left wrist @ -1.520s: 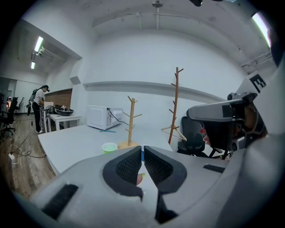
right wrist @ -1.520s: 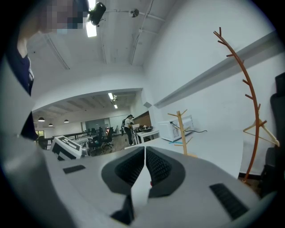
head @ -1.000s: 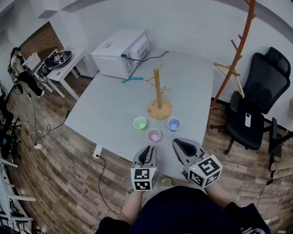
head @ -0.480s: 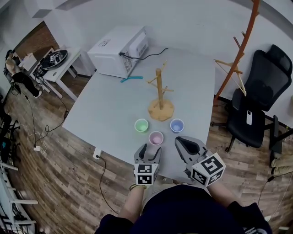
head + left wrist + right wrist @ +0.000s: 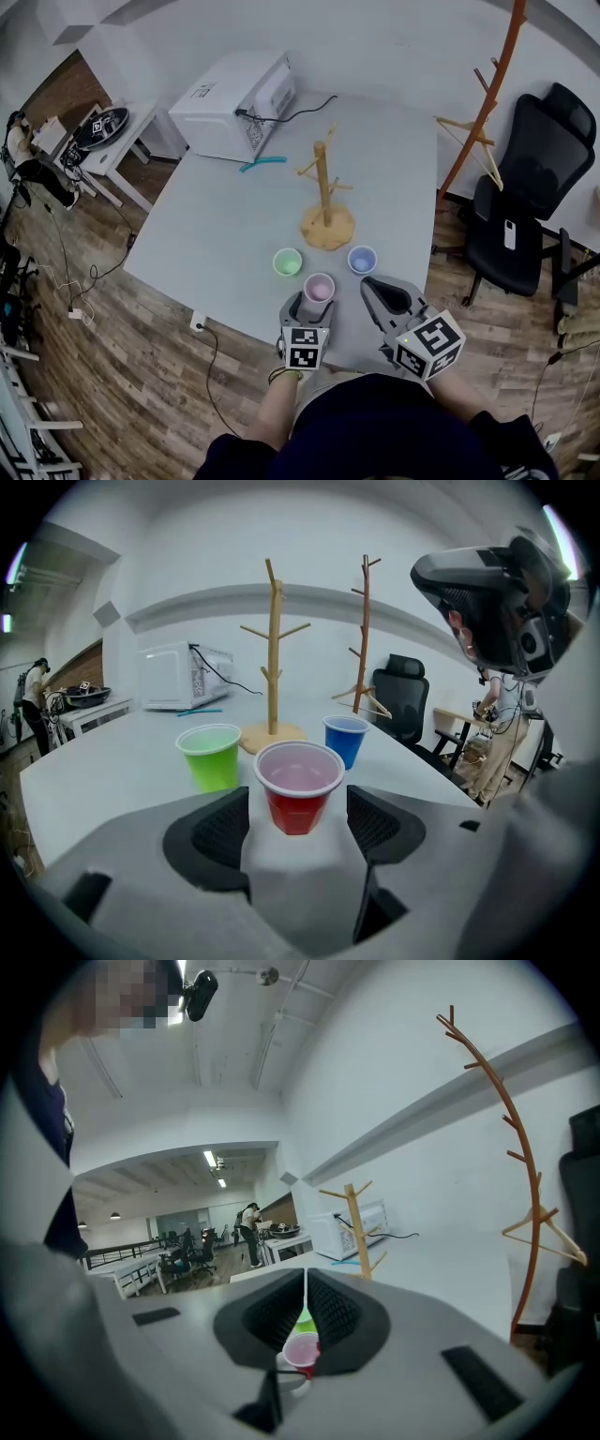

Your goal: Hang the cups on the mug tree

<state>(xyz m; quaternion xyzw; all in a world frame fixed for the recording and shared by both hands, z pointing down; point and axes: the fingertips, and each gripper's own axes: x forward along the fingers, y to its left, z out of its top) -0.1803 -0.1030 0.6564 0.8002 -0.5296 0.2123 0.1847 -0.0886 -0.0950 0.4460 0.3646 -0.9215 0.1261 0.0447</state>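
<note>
Red cup (image 5: 298,778), between left tool (image 5: 297,803) jaws, just opened

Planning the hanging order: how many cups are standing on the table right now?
3. The green cup stands front-left of the mug tree, the blue cup front-right, and the red cup nearest the person, between them. None looks hidden.

A white microwave (image 5: 234,105) is set at the far left corner of the grey desk (image 5: 225,216), a black cable (image 5: 302,116) trailing from it; a teal pen-like item (image 5: 261,165) lies just before it; an orange coat stand (image 5: 487,94) and a black office chair (image 5: 525,202) are seen at the right, on a wooden floor (image 5: 141,375)
</note>
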